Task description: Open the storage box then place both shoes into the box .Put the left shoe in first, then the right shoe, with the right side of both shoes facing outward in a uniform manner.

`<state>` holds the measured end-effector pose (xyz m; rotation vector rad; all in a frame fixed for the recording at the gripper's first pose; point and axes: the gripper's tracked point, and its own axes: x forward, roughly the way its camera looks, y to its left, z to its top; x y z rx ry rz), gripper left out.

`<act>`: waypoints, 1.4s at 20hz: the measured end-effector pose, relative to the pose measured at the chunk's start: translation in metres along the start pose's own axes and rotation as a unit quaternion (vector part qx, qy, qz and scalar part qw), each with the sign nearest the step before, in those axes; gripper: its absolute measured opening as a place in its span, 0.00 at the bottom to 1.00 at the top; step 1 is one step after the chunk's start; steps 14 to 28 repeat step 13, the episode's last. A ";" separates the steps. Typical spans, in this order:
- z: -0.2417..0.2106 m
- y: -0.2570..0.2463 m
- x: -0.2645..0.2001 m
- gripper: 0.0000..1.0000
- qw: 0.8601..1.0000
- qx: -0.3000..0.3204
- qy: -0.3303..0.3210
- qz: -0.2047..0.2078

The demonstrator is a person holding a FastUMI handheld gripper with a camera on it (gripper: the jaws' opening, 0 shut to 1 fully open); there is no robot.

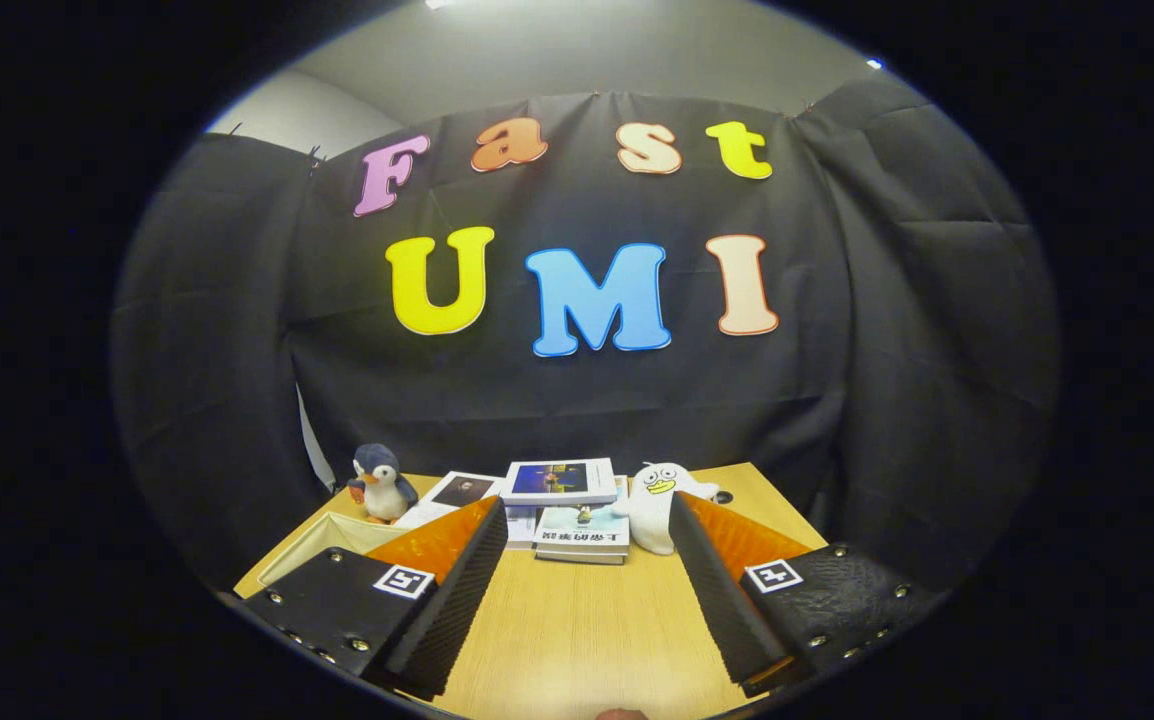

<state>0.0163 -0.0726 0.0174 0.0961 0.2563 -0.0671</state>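
Hovering fingers spread wide over the bench

Gripper view: the gripper (587, 600) hangs above the wooden bench (577, 630) with its fingers released, nothing between them; beyond them a stack of books (567, 510) lies at the far edge, a penguin plush (380, 483) to its left and a white duck plush (659, 503) to its right; an open storage box (332, 545) sits beside the left finger, partly hidden

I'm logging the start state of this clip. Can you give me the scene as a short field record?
gripper: gripper open, fingers apart over bare table, holding nothing
beyond fingers: stack of books
left of books: penguin plush, beige bin
right of books: white duck plush
shoes, storage box: cannot tell
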 end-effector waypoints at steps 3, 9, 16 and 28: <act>0.004 -0.013 -0.006 0.97 1.000 -0.005 -0.022 -0.002; 0.008 -0.019 -0.012 0.98 0.999 -0.006 -0.041 -0.006; 0.019 -0.011 -0.018 0.98 0.998 -0.001 -0.060 -0.003; 0.019 -0.011 -0.018 0.98 0.998 -0.001 -0.060 -0.003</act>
